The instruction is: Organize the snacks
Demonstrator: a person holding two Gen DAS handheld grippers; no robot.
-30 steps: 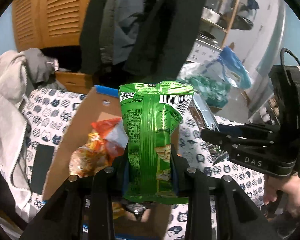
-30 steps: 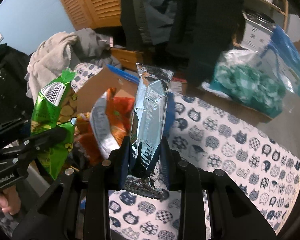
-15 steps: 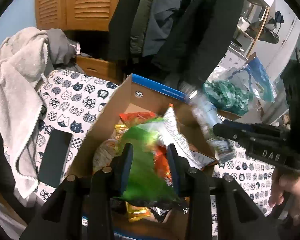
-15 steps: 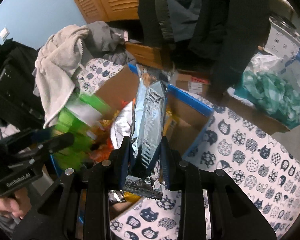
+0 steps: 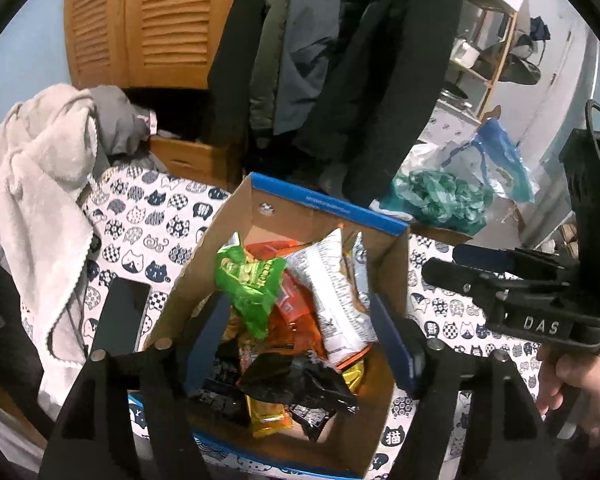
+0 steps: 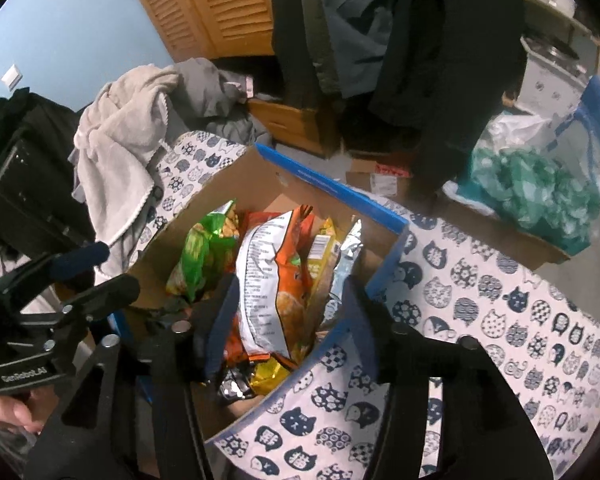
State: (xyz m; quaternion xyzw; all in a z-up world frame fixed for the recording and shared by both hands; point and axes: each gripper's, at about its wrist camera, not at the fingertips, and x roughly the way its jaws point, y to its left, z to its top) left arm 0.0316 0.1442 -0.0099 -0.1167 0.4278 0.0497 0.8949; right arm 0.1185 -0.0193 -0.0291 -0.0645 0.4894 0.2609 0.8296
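Snacks lie piled inside the box, the green bag on top. Both claws, left and right, hang above the box, spreading, nothing between their jaws.

Both wrist views down onto box

Green snack bag lies crumpled atop the pile in the cardboard box, silver packet leaning by the right wall.
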